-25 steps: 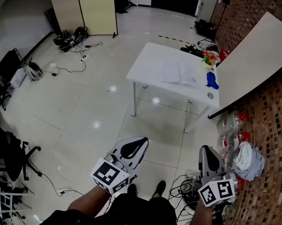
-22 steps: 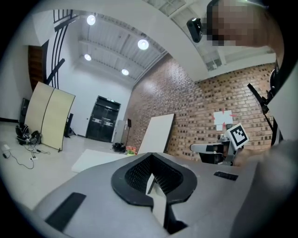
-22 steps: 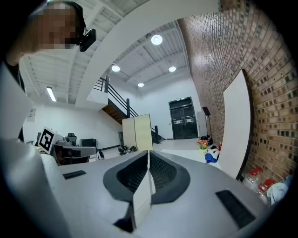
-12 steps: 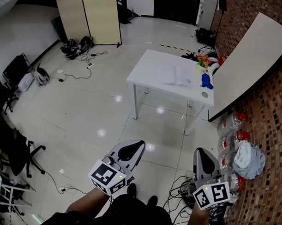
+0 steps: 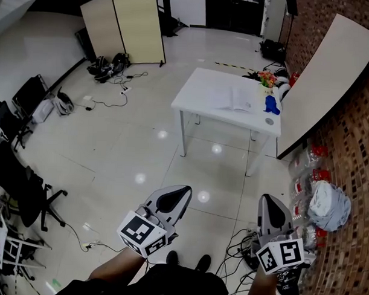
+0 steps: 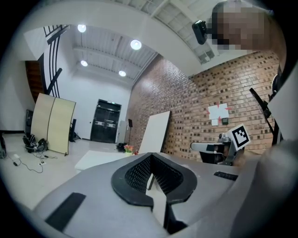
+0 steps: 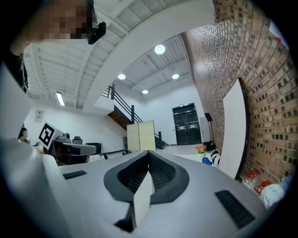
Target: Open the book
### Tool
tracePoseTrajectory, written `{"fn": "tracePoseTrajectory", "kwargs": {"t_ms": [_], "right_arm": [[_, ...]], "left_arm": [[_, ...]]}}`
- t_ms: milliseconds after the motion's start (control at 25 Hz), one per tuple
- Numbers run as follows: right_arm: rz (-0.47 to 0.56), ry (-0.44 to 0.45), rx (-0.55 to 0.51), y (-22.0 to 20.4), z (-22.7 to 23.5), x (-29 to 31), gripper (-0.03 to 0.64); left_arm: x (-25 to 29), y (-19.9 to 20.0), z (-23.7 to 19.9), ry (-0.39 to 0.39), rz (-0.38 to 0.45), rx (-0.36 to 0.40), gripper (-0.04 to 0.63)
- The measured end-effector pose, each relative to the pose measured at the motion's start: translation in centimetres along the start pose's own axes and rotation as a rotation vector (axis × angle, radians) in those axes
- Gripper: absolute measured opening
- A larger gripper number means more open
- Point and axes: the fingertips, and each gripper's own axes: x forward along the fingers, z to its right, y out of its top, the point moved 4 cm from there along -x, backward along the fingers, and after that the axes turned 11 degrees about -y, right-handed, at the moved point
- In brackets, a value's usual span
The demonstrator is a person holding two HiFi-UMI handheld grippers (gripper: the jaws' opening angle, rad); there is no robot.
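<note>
Standing well apart from the white table (image 5: pixel 195 93), I hold both grippers low and close to my body, pointing toward it. The left gripper (image 5: pixel 182 191) has its jaws pressed together with nothing between them, and the right gripper (image 5: pixel 268 201) is the same; each gripper view shows the two dark pads meeting at the tip.

The book (image 5: pixel 233 100) lies flat on the tabletop toward its right half, and it already lies open, with two pale pages spread side by side. I cannot tell from here how it came to lie that way. Just beyond it, at the table's right end, sit a blue object (image 5: pixel 272 103) and a bunch of flowers (image 5: pixel 268 77).

From my grippers the book lies straight ahead, across a wide stretch of bare floor, and roughly between the lines the two grippers point along. I judge that neither hand is clearly nearer. The spread's long axis runs along the table's long side, so the spine crosses it, pointing roughly back toward me. Any contact with the book turns on closing that distance.
</note>
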Motion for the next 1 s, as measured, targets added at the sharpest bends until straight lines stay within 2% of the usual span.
{"fn": "tracePoseTrajectory", "kwargs": {"t_ms": [280, 400, 1000], "right_arm": [[-0.014, -0.018, 0.017, 0.4, -2.8, -1.1, 0.0], [-0.016, -0.026, -0.015, 0.7, -3.6, -1.4, 0.0], [-0.009, -0.058, -0.03, 1.2, -3.4, -2.4, 0.0]], "left_arm": [[-2.8, 0.7, -0.8, -0.005, 0.048, -0.011, -0.005], [-3.5, 0.8, -1.0, -0.009, 0.055, -0.017, -0.005], [-3.5, 1.0, -0.3, -0.027, 0.062, -0.011, -0.005]]}}
